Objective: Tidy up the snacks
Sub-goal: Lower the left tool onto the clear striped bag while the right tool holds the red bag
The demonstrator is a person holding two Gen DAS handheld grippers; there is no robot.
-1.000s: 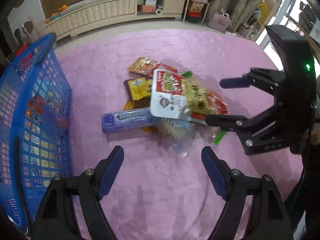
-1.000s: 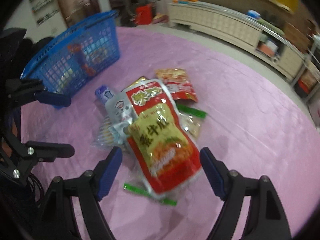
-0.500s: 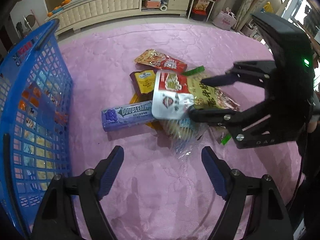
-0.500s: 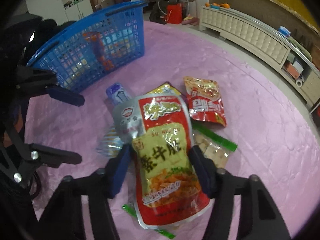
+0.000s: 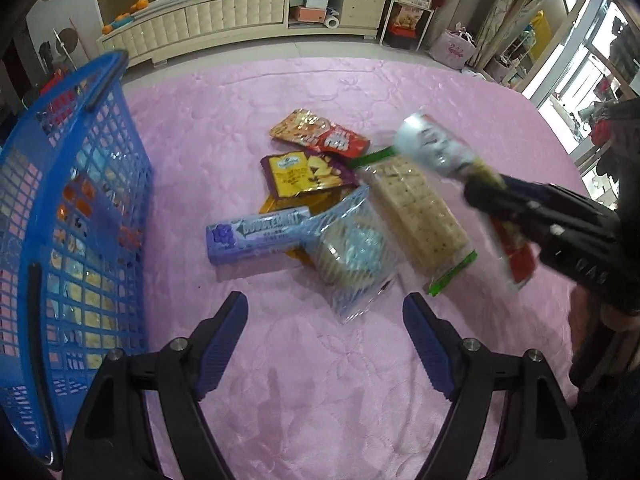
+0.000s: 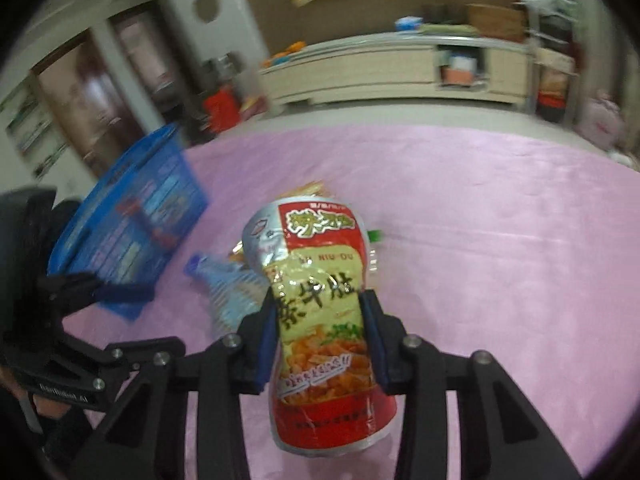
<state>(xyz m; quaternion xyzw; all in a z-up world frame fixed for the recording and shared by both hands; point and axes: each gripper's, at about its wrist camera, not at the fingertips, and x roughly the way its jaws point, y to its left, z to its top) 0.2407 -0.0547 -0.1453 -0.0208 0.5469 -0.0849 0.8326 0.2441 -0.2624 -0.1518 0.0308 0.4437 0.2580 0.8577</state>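
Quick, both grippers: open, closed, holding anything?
Left gripper: open, holding nothing.
Right gripper: closed on the red-and-yellow snack pouch, lifted off the pile.

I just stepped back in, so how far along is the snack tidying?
Some packets already show through the blue basket. The right hand-held gripper is shut on the red and yellow pouch, lifted off the pink mat. Left: the Doublemint pack, cracker sleeve and several others.
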